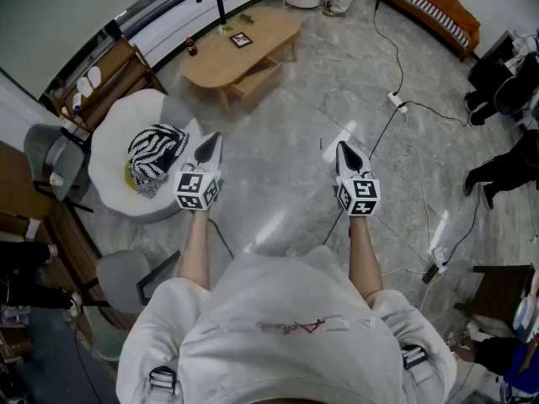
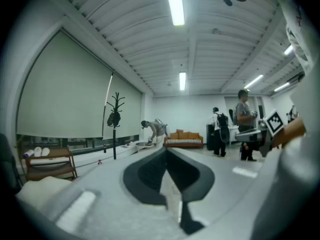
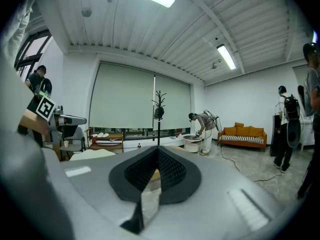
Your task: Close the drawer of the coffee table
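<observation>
The light wooden coffee table (image 1: 244, 42) stands far ahead on the grey floor, with a small framed card and a bottle on top. Its drawer (image 1: 257, 77) juts out below the near side. My left gripper (image 1: 210, 144) and right gripper (image 1: 344, 151) hover side by side over bare floor, well short of the table, both pointing toward it. Both are shut and hold nothing. In the left gripper view the dark jaws (image 2: 167, 154) meet tip to tip. The right gripper (image 3: 157, 154) is the same, with a sliver of the table (image 3: 155, 174) showing behind its jaws.
A white round seat (image 1: 114, 171) with a striped cushion (image 1: 157, 151) sits close on the left, beside grey chairs (image 1: 49, 154) and a wooden rack (image 1: 109, 74). Cables and a power strip (image 1: 396, 101) cross the floor on the right. An orange sofa (image 1: 431, 2), a coat stand (image 3: 159, 115) and several people stand farther off.
</observation>
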Demonstrator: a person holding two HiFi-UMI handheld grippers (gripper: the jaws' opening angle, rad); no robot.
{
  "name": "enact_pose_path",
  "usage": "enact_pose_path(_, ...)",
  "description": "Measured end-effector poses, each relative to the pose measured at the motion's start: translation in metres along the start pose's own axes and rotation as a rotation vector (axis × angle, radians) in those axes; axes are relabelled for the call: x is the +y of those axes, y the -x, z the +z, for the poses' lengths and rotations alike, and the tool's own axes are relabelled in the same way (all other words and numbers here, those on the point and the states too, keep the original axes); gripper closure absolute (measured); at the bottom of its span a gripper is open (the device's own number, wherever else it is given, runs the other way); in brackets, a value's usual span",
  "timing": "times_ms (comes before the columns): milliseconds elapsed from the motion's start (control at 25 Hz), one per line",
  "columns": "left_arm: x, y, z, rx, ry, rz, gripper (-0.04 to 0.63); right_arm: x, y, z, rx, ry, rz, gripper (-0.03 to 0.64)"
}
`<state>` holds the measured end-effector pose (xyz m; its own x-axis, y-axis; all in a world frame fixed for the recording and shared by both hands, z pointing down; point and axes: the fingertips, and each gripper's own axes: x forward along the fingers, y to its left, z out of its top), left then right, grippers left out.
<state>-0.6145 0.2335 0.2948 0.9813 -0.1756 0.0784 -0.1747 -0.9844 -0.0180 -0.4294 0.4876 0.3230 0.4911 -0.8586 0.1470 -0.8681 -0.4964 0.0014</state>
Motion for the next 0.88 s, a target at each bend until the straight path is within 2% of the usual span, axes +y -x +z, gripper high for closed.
enact_pose_path(880, -0.023, 0.003, -0.014, 0.031, 0.004, -0.002, 0.595, -0.004, 0.005, -0.009, 0.006, -0.021, 0.005, 0.612)
